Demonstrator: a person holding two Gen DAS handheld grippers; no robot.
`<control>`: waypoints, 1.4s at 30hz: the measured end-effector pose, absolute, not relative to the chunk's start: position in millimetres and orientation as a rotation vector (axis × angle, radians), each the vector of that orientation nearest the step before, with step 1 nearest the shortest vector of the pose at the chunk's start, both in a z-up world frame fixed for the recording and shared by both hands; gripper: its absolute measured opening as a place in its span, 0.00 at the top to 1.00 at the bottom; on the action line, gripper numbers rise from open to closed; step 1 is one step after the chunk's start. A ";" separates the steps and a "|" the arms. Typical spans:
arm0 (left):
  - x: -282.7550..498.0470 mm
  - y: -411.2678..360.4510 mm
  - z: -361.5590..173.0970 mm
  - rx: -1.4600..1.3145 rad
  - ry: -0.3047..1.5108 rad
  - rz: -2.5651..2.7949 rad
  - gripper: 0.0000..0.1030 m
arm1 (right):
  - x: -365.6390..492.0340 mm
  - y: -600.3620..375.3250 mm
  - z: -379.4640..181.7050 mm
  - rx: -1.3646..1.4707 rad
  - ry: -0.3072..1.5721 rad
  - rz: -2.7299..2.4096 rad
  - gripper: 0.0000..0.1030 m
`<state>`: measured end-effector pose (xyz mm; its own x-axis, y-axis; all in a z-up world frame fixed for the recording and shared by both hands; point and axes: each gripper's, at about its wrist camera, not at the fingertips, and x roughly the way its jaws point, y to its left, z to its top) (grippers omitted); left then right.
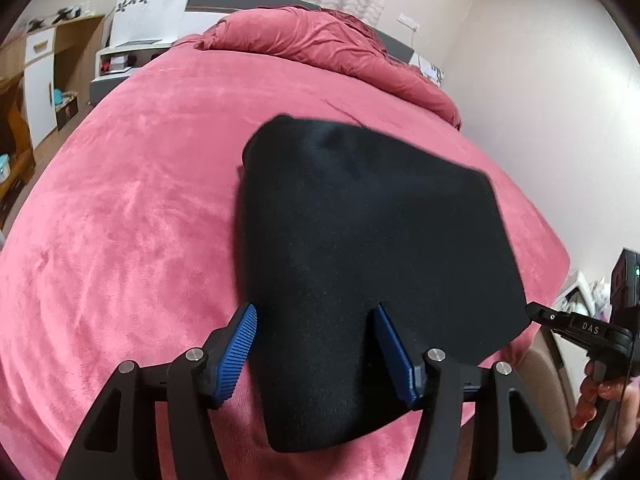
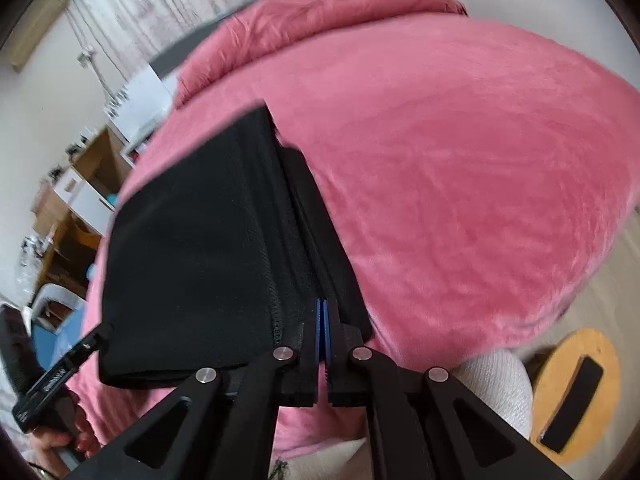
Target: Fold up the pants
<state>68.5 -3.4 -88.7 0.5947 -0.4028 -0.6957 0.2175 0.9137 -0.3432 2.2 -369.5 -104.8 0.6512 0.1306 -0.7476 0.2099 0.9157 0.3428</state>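
Black pants (image 1: 360,240) lie folded into a thick rectangle on the pink bed cover (image 1: 120,220). My left gripper (image 1: 316,312) stands open over their near edge; the fabric runs between its blue pads (image 1: 240,344) without being pressed. My right gripper (image 2: 322,304) is shut, its blue pads together on the pants' (image 2: 192,260) near right edge, with black cloth on both sides of them. In the left wrist view the right gripper (image 1: 536,312) meets the pants' right corner. In the right wrist view the left gripper (image 2: 102,332) sits at the pants' left corner.
A bunched pink duvet (image 1: 320,44) lies at the head of the bed. Wooden shelves and white cabinets (image 1: 40,72) stand to the left. A round wooden stool (image 2: 576,392) is on the floor by the bed's near right corner. A hand (image 1: 592,400) holds the right gripper's handle.
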 end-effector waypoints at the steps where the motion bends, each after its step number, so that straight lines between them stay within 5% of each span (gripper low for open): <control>1: 67.8 -1.4 -85.1 -0.243 0.848 -0.366 0.40 | 2.3 -368.0 -95.2 0.403 0.833 -0.046 0.87; 4: 69.3 1.1 -72.2 -0.251 0.789 -0.364 0.40 | 15.9 -371.8 -67.0 0.380 0.718 0.001 0.26; 5: 72.6 -0.8 -68.7 -0.244 0.783 -0.369 0.40 | 25.9 -376.0 -62.3 0.419 0.693 0.039 0.25; 12: 84.0 -25.7 -68.3 -0.152 0.805 -0.403 0.40 | 141.4 -385.5 -84.8 0.549 0.787 0.116 0.36; 13: 82.1 -30.6 -71.2 -0.138 0.811 -0.417 0.40 | 151.9 -383.2 -90.7 0.540 0.806 0.120 0.41; 16: 77.7 -41.6 -77.4 -0.067 0.814 -0.437 0.40 | 167.4 -369.2 -103.8 0.479 0.877 0.122 0.82; 20: 74.2 -48.5 -81.7 -0.006 0.801 -0.447 0.40 | 145.2 -363.7 -84.9 0.362 0.824 0.029 0.98; 30: 69.6 -68.4 -89.9 0.142 0.778 -0.483 0.40 | 148.8 -368.2 -121.0 0.302 0.856 -0.101 0.94; 33: 74.5 -56.9 -80.3 0.062 0.802 -0.494 0.40 | 135.1 -384.4 -101.9 0.375 0.827 -0.107 0.72; 38: 99.4 -30.9 -48.7 -0.146 0.742 -0.462 0.40 | 100.4 -367.2 -56.4 0.360 0.627 0.022 0.72; 42: 130.8 -51.7 -37.1 -0.109 0.730 -0.478 0.41 | 108.7 -310.7 -52.5 0.200 0.653 0.232 0.75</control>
<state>130.8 -51.7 -37.1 0.6432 -0.4562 -0.6150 0.3816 0.8873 -0.2591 108.7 -310.7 -52.5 0.7700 0.2748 -0.5758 -0.1495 0.9551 0.2559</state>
